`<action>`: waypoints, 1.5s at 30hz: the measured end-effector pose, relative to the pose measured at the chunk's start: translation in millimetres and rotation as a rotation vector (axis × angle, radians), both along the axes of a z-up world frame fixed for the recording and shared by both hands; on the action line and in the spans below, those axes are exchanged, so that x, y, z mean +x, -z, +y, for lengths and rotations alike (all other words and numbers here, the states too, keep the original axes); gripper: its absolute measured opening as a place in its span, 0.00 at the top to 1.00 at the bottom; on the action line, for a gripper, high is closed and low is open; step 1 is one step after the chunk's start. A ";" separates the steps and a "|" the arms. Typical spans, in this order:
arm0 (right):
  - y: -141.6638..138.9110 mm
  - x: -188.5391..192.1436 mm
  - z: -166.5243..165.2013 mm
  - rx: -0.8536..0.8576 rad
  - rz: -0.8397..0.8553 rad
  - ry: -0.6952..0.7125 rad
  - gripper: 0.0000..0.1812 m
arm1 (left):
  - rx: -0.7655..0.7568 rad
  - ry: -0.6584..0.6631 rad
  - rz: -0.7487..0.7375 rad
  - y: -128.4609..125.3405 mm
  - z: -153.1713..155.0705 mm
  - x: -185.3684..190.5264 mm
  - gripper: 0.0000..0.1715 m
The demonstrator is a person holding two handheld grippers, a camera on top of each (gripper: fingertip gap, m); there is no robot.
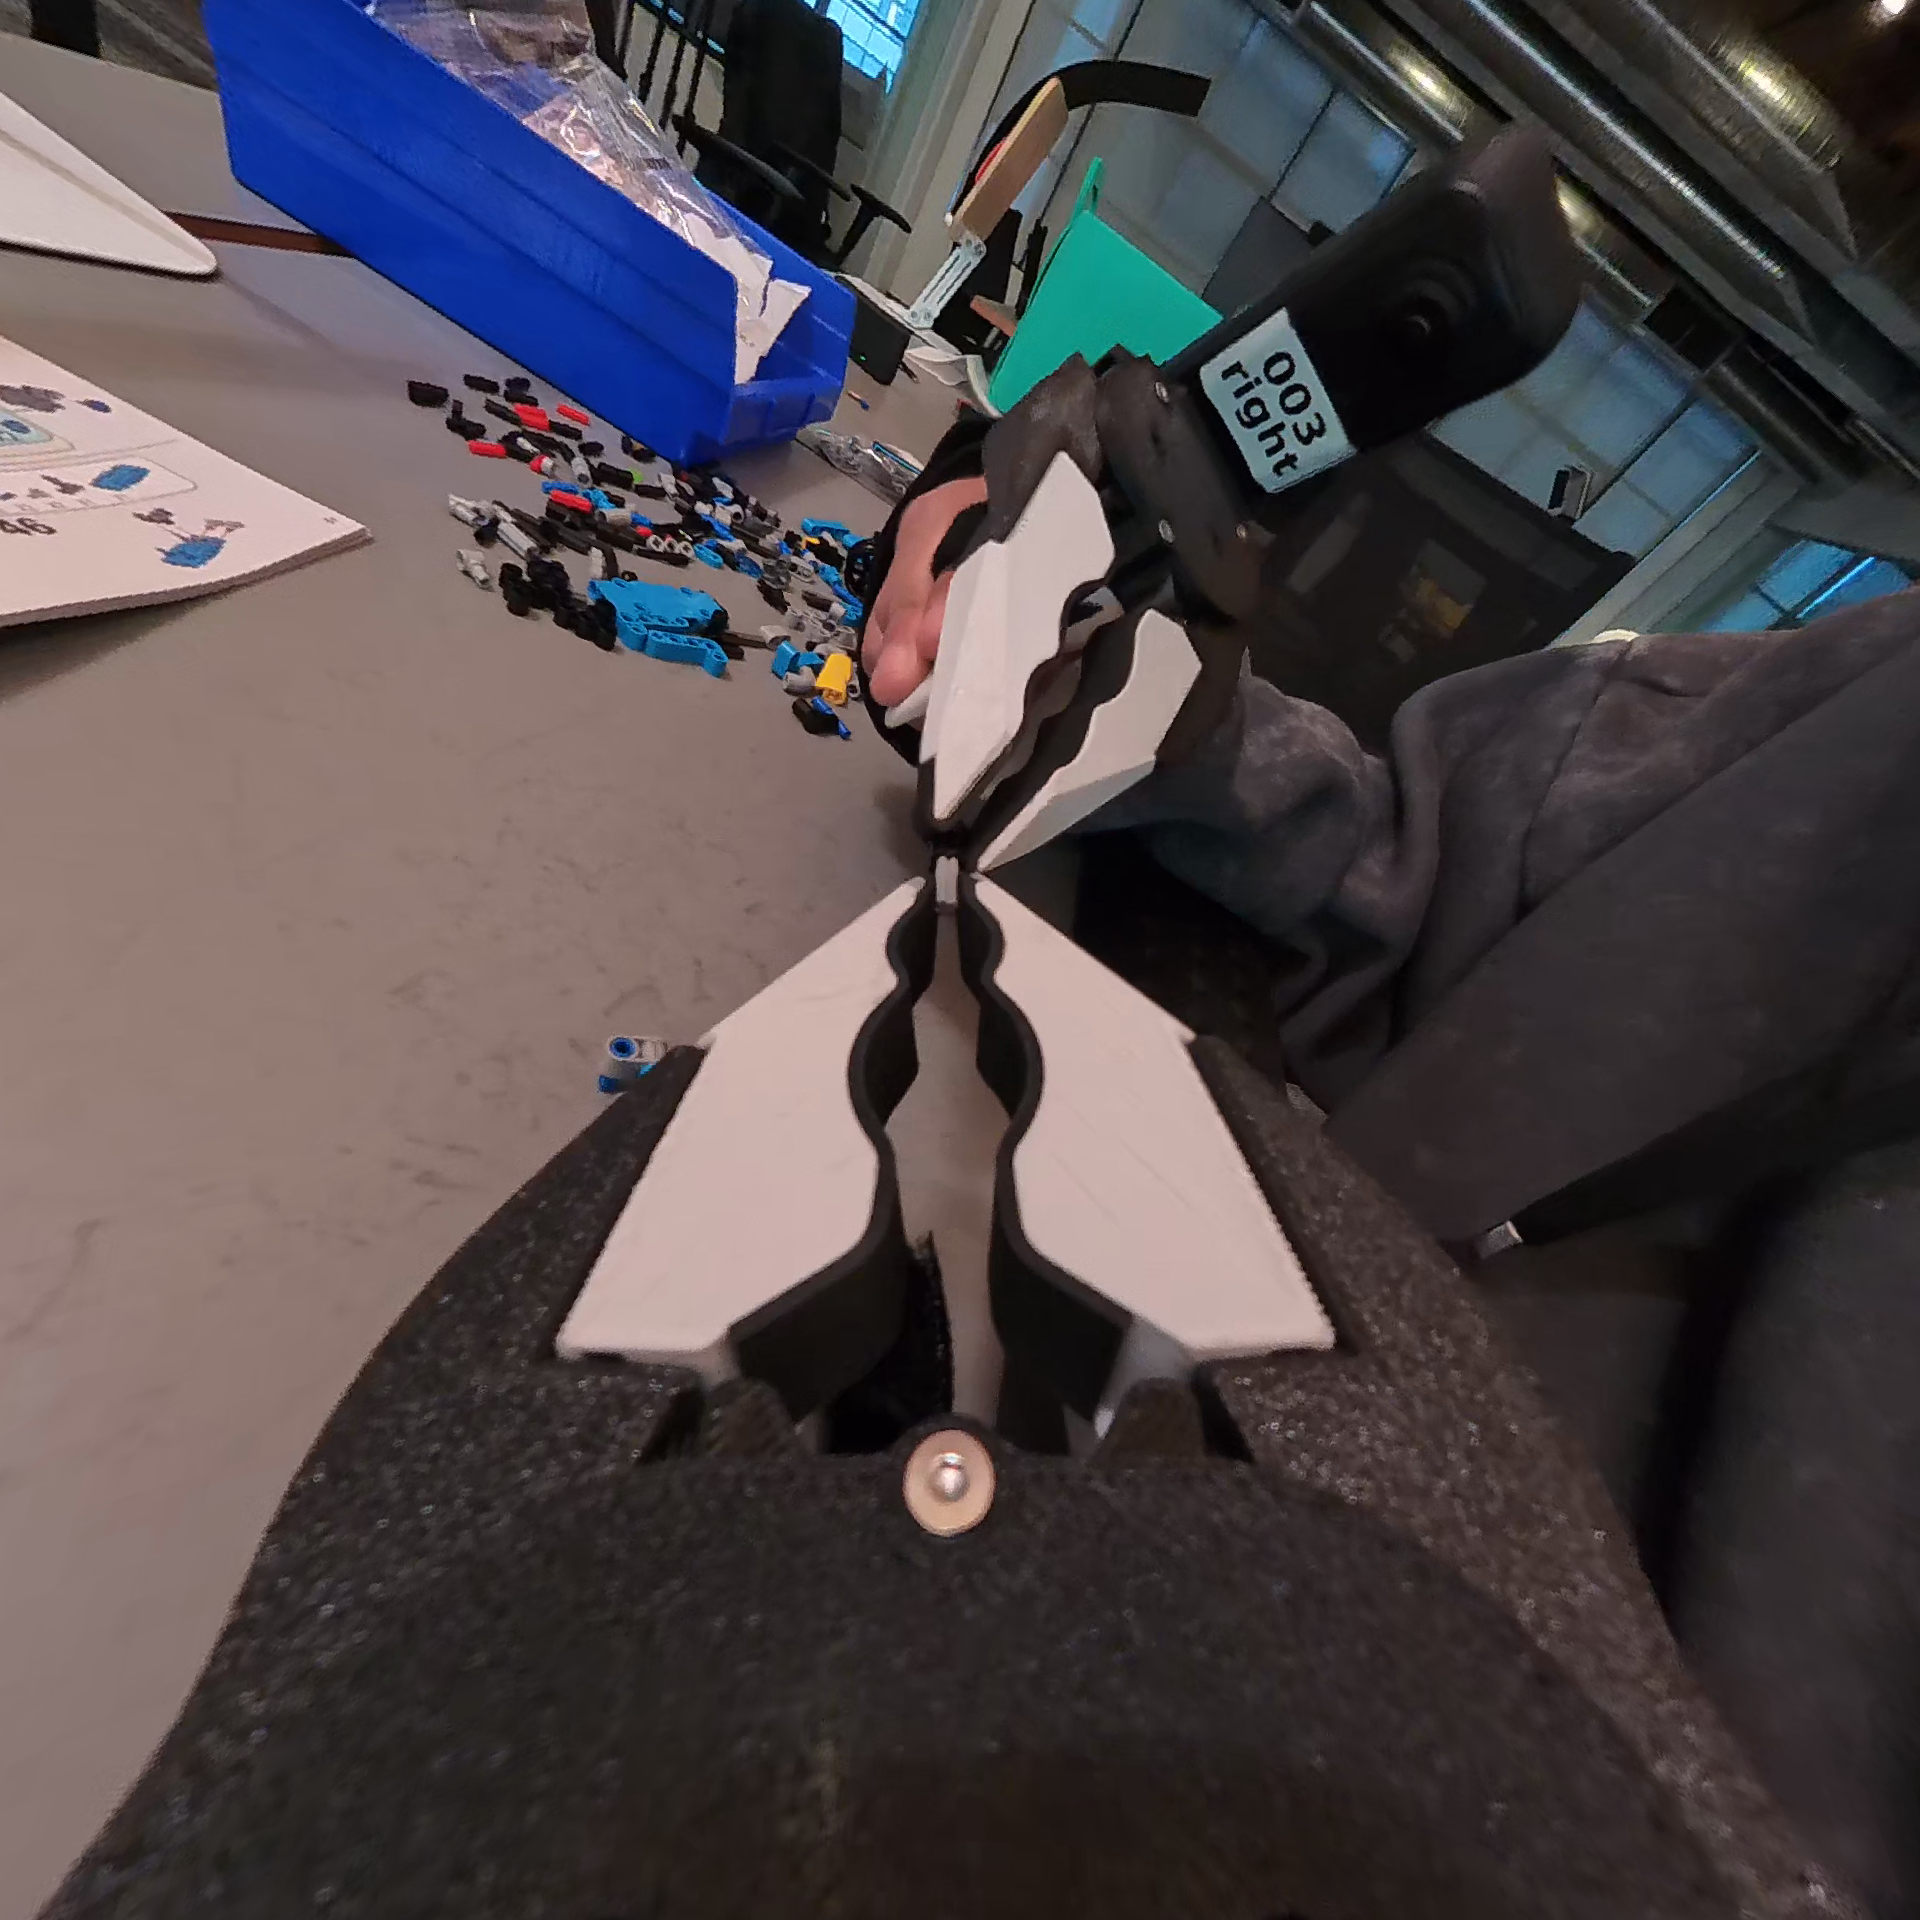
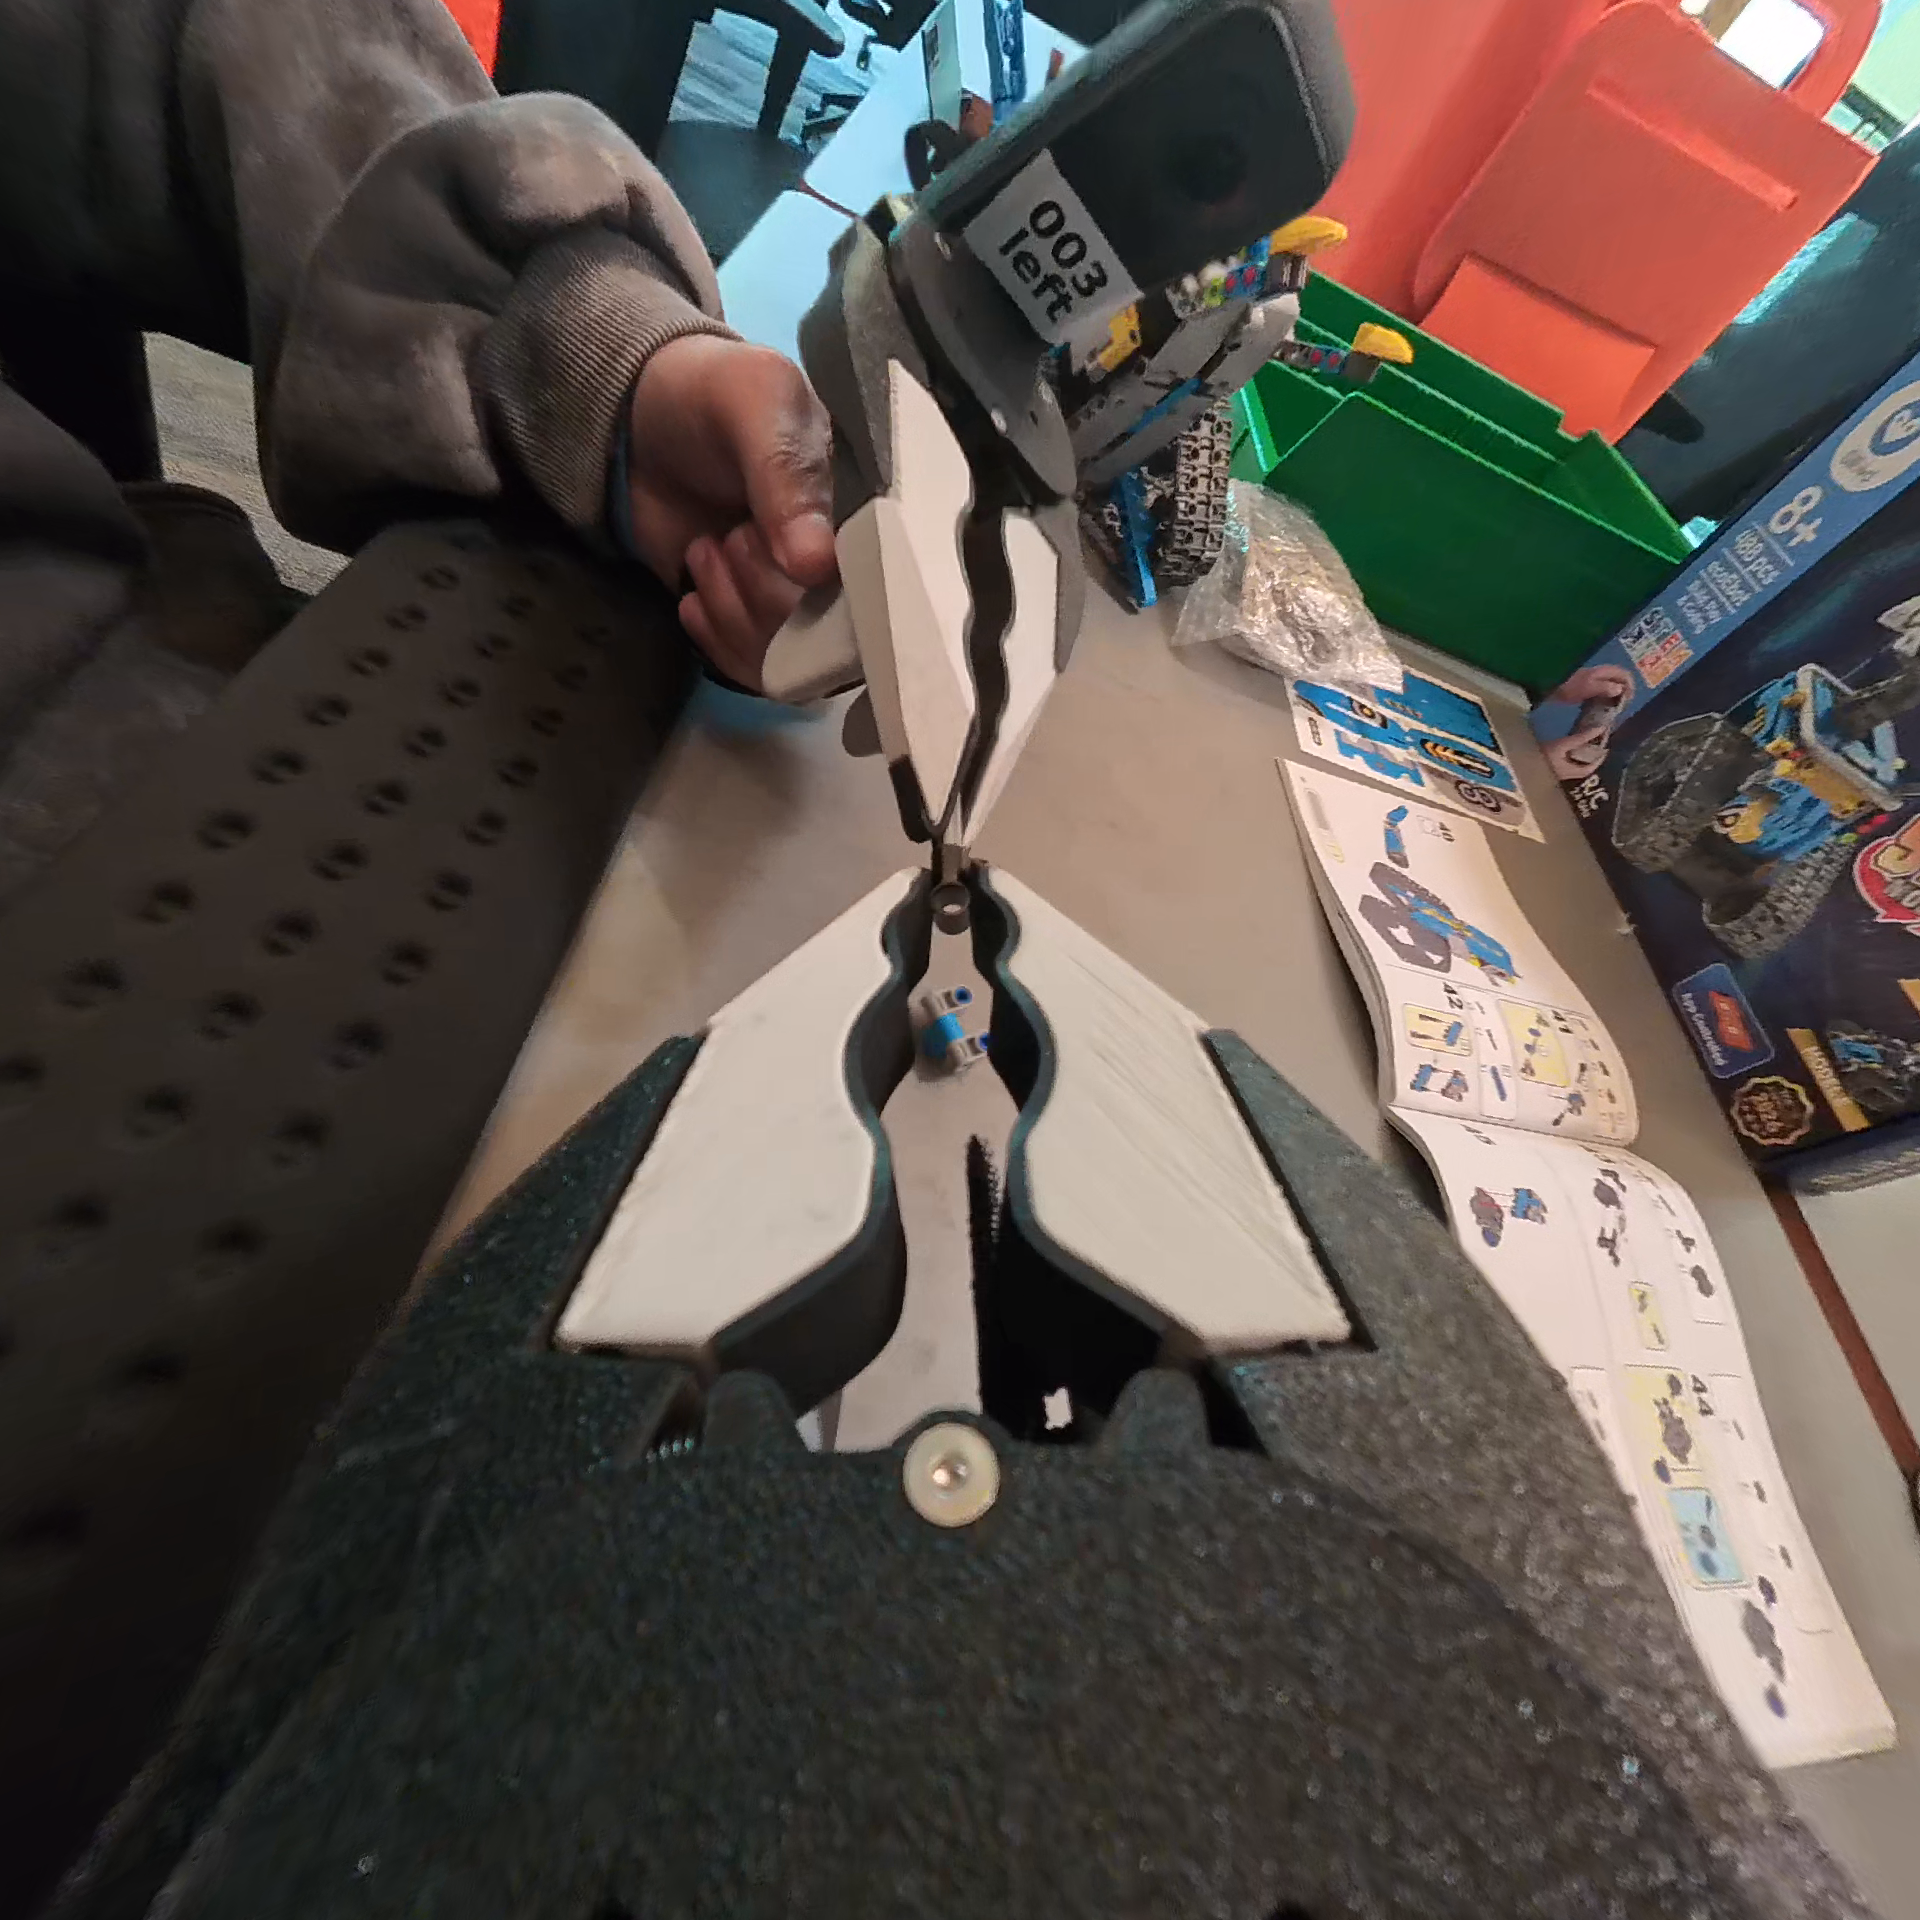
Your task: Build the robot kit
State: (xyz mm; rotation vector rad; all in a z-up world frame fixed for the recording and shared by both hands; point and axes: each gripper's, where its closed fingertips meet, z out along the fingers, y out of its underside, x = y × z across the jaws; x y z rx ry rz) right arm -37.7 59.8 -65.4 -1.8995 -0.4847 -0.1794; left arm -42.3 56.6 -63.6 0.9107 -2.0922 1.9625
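Both grippers meet tip to tip just above the grey table (image 1: 312,935). The left gripper (image 1: 947,891) is clenched on a small light-grey pin (image 1: 947,883); the right gripper (image 2: 951,902) pinches a dark round connector (image 2: 950,906). Loose bricks (image 1: 644,540) lie by a blue bin (image 1: 499,208); an instruction booklet (image 2: 1507,1091) lies open.

Left hand-held gripper (image 1: 947,883) pinches light-grey pin (image 1: 947,881); right hand-held gripper (image 2: 951,902) pinches dark connector (image 2: 950,906)
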 end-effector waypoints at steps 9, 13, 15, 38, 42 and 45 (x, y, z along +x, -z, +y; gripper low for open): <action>-4.9 -7.4 -2.6 0.015 0.080 -0.042 0.96 | 0.041 -0.016 -0.101 -3.9 -1.5 -7.9 0.99; -4.3 -7.3 -3.1 0.011 0.118 -0.043 0.97 | 0.047 -0.020 -0.110 -3.8 -1.3 -7.6 0.99; -4.0 -7.6 -3.7 0.006 0.123 -0.047 0.96 | 0.053 -0.019 -0.116 -3.5 -1.8 -8.1 0.99; 6.8 12.5 -26.4 -0.071 0.220 0.032 0.97 | 0.132 -0.059 -0.168 6.6 5.4 -3.6 1.00; -13.5 15.9 -9.7 0.062 0.080 0.110 0.96 | 0.015 -0.108 -0.041 -1.8 3.4 9.0 0.81; -21.9 15.2 6.9 0.122 -0.040 0.197 0.96 | -0.234 -0.175 0.004 -30.0 -0.6 15.8 0.81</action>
